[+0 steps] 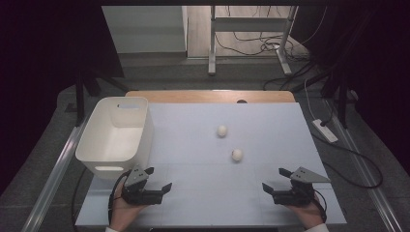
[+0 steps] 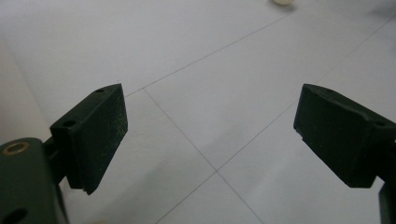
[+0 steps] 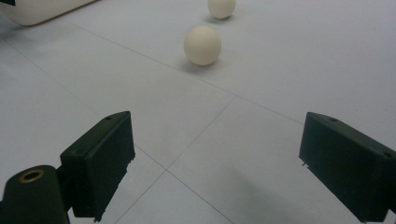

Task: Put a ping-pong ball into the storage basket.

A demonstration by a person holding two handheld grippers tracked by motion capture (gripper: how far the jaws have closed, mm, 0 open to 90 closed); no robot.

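Two open grippers rest near the table's front edge, with two white balls lying ahead of them.

From the high view, the left gripper [image 1: 157,180] and right gripper [image 1: 275,180] sit well apart, both wide and empty; the near ball [image 1: 236,154] and far ball [image 1: 222,130] lie mid-table, right of the white bin [image 1: 138,140]. In the left gripper view, its jaws gape over bare table [image 2: 224,93]. In the right gripper view, its jaws stand wide, with the near ball [image 3: 202,45] ahead and the far ball [image 3: 221,8] beyond it.
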